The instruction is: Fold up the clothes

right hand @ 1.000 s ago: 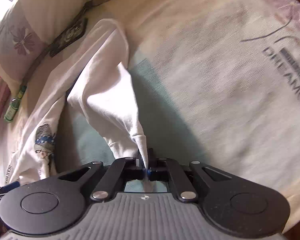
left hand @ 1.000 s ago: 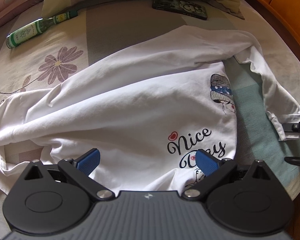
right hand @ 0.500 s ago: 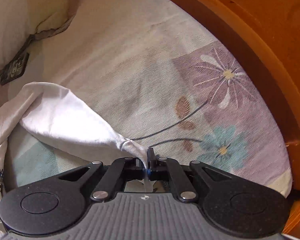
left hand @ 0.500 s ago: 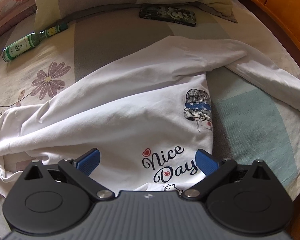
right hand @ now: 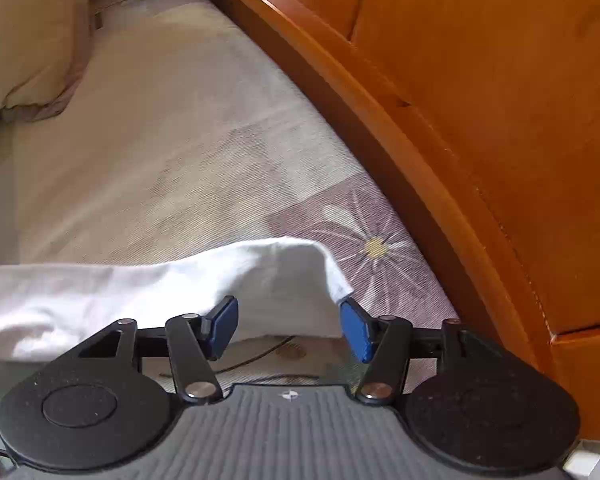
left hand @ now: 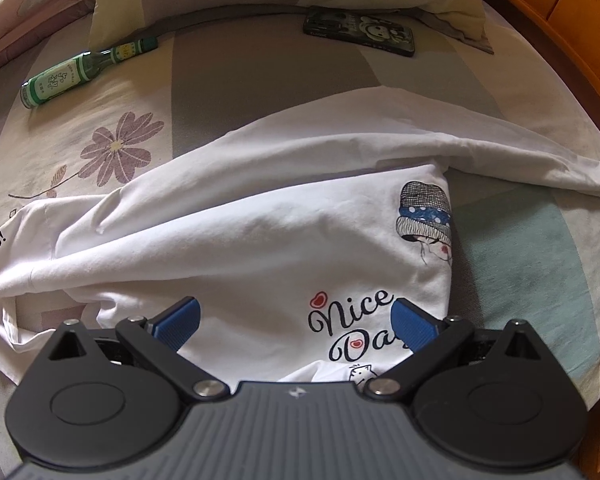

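Right wrist view — right tool (right hand: 288, 326) opening, sleeve (right hand: 204, 280) loose between its pads; left tool (left hand: 296, 322) wide open.

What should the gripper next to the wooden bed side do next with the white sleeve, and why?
Probably lift the right hand-held gripper away. Its jaws are opening, and the sleeve lies stretched out on the bed sheet, no longer pinched.

"Nice Day" is printed in black script on the white T-shirt (left hand: 260, 240). "YES!" is read on the bedsheet (left hand: 228, 76) at its left edge. The green bottle's (left hand: 76, 74) label lettering cannot be made out.
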Motion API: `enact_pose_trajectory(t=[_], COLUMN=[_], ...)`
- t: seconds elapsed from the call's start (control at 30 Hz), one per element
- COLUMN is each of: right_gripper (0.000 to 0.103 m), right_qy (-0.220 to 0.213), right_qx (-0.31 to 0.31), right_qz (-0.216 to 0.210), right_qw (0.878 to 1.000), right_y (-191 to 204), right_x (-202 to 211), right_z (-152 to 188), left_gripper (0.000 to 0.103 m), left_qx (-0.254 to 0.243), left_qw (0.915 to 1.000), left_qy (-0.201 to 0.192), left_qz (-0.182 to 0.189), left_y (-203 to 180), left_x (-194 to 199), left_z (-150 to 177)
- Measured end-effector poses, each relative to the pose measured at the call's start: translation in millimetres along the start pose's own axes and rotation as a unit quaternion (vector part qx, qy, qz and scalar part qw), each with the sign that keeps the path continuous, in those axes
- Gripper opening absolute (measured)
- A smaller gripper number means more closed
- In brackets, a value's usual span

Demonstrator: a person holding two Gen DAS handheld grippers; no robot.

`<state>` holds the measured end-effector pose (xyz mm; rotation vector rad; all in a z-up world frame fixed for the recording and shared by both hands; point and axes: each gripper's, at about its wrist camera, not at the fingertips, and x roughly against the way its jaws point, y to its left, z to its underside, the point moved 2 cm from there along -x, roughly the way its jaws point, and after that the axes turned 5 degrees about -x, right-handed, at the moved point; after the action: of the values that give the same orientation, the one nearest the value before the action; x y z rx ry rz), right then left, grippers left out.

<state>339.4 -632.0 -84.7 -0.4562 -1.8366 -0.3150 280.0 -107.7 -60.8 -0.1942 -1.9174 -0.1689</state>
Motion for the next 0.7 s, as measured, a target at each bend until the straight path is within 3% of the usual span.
enact_pose_trajectory(t=[0.1,0.27,0.53,0.63,0.7], right_gripper=[0.073,0.080,0.080,0.081,0.087], right_qy=[-0.006,0.037,0.122,0.133,0.132], right_qx=[0.016,0.046,0.113,0.136,0.156], right_qz=[-0.015,-0.100,-0.211,-0.239,-0.259], right_qw=[1.000,0.993,0.963,0.952,0.944], right_y=[29,97,228,261,279], right_x=[16,29,42,54,64], right_z=[30,98,183,200,209], left_gripper=[0.100,0.100,0.100,0.100,0.101], left_qx=[0.008,0.018,0.043,0.057,0.076], left_qw=[1.0000,0.9998,0.9986,0.9976,0.9960], left_qy=[0.001,0.009,0.030,0.040,0.048], left_qz=[-0.002,-0.004,-0.007,-0.004,0.007], left_y=[13,37,87,106,119], left_x=[1,-2,-3,-3,-4], left_z=[4,19,58,77,91])
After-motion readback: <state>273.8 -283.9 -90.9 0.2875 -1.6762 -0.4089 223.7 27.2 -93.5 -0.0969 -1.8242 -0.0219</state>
